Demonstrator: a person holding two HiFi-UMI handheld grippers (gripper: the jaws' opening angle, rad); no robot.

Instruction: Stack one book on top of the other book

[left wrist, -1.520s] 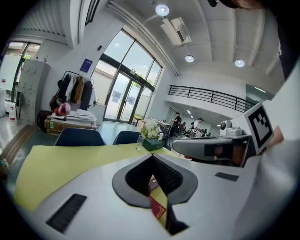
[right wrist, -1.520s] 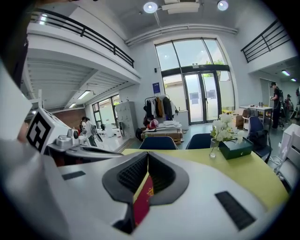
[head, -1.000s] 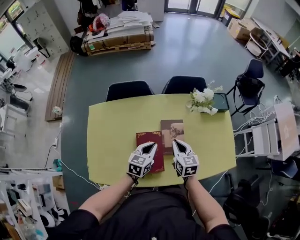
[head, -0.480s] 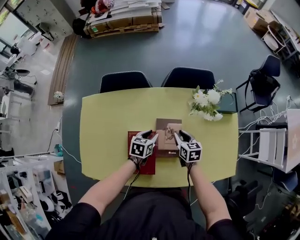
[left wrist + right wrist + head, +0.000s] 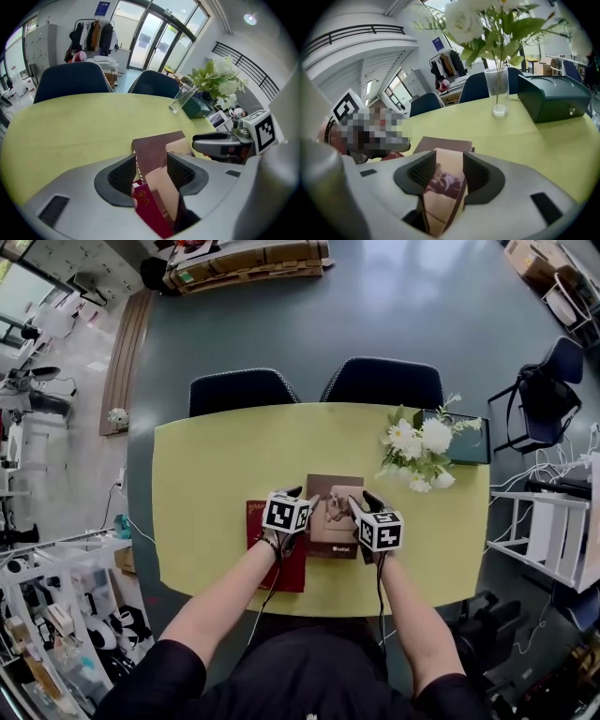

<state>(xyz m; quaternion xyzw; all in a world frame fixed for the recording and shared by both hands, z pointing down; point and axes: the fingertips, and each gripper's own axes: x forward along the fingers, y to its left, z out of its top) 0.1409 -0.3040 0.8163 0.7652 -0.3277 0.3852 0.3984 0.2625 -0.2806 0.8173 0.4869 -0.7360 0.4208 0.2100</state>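
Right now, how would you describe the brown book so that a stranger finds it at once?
On the yellow-green table, two books lie side by side at its near edge. The brown book is the one closer to the white flowers; its cover bears a pale picture, unlike the dark red book beside it.

Head view steeply down over yellow table, both gripper views low, close, sharing brown book.

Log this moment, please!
left gripper: just opened, brown book, red book between | right gripper: just opened, brown book between | stack: no
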